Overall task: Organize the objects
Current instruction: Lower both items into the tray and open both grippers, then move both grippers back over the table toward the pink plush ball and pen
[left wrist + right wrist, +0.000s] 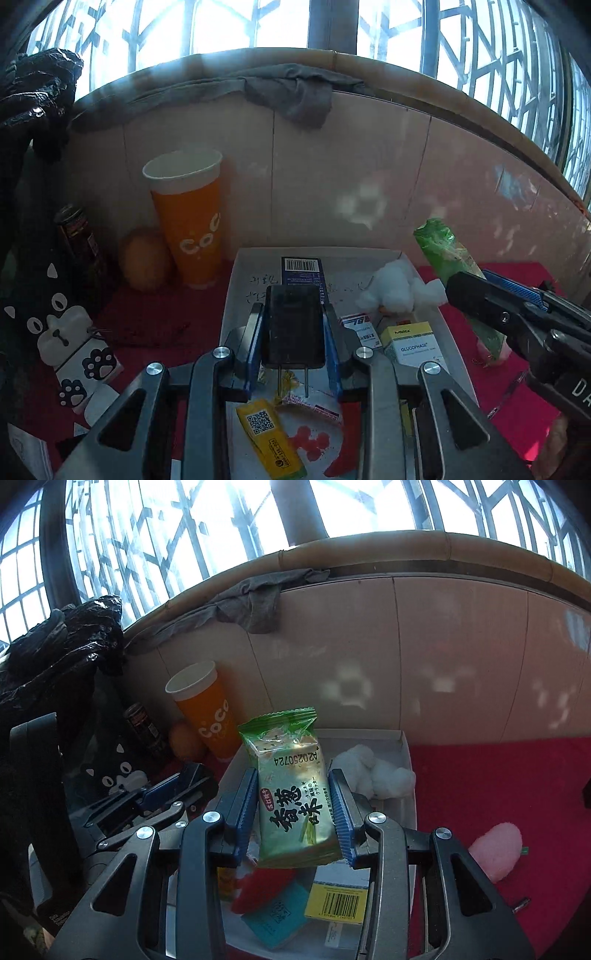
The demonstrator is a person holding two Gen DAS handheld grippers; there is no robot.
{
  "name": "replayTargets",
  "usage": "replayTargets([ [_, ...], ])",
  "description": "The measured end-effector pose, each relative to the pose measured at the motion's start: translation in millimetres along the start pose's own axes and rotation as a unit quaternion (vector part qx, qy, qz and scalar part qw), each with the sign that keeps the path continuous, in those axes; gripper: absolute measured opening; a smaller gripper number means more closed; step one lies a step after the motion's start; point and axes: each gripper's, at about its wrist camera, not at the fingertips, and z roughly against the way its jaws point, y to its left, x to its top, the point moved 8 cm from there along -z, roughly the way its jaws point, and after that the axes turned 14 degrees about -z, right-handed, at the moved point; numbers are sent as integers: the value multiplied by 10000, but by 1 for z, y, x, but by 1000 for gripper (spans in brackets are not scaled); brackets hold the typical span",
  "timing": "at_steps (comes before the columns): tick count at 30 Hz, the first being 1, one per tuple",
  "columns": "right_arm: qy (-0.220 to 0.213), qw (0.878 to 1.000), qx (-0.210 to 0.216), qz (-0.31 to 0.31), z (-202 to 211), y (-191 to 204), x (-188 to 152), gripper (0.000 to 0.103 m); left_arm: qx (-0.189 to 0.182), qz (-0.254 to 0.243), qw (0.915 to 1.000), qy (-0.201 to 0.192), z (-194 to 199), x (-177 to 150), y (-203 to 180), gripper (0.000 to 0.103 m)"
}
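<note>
Tray: shallow white cardboard tray (236, 295) on red cloth (155, 325), littered with packets and small boxes.
Cup: tall orange paper cup (192, 225) at 10 o'clock of tray, against the wall.
Right gripper (293, 808): fingers closed on green crinkled snack packet (291, 786), held above tray.
Left gripper (293, 332): fingers clamped on black rectangular plug adapter (293, 325), prongs pointing to 6 o'clock, over tray.
</note>
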Motion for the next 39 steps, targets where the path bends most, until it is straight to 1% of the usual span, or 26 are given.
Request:
replayTargets([
  [2,171,9998,-59,-47,-20,-2,-6,38,60,30,9999,144,-12,-2,4,29],
  [4,303,9994,-94,-129,-34,-7,-11,38,123,65,9997,203,-20,-1,9,29],
  [8,404,9990,-142,-145,-50,-13,-13,38,161,212,9993,248,-29,1,17,29],
  [11,451,9987,-156,-167,-59,-15,-13,38,119,270,9992,253,-34,3,18,31],
  [13,475,9985,-171,-203,-64,-17,-12,39,120,258,9993,238,-34,4,16,47],
  [14,487,9984,-152,-228,-65,-18,-11,39,250,244,9992,217,-32,5,18,54],
  [15,485,9983,-161,-266,-66,-20,-10,39,337,252,9990,173,-30,6,20,66],
  [16,485,9982,-145,-317,-66,-22,-9,41,430,308,9985,144,-27,6,24,73],
  [17,456,9981,-142,-377,-65,-25,-8,45,534,404,9977,121,-25,5,30,85],
  [18,392,9981,-186,-433,-63,-29,-5,59,566,521,9970,74,-23,6,36,93],
  [19,322,9980,-202,-497,-60,-33,-3,75,582,639,9963,34,-20,6,41,98],
  [20,278,9978,-173,-569,-58,-36,-1,81,617,734,9954,-5,-17,6,46,103],
  [21,245,9976,-133,-634,-55,-38,1,84,613,781,9950,-67,-13,7,48,103],
  [24,177,9975,-81,-678,-46,-39,5,84,639,788,9945,-255,1,12,47,103],
  [29,-120,9983,-67,-564,-13,-51,14,84,403,613,9948,-704,31,21,24,103],
  [32,-246,9980,-197,-542,13,-76,20,84,94,354,9960,-813,39,27,-4,103],
  [35,-339,9962,-398,-691,40,-114,26,84,-263,99,9959,-862,43,32,-41,103],
  [37,-427,9938,-497,-901,62,-144,28,84,-620,-37,9941,-895,44,31,-71,103],
  [39,-510,9904,-572,-1155,83,-175,26,84,-1065,-249,9902,-873,41,26,-107,103],
])
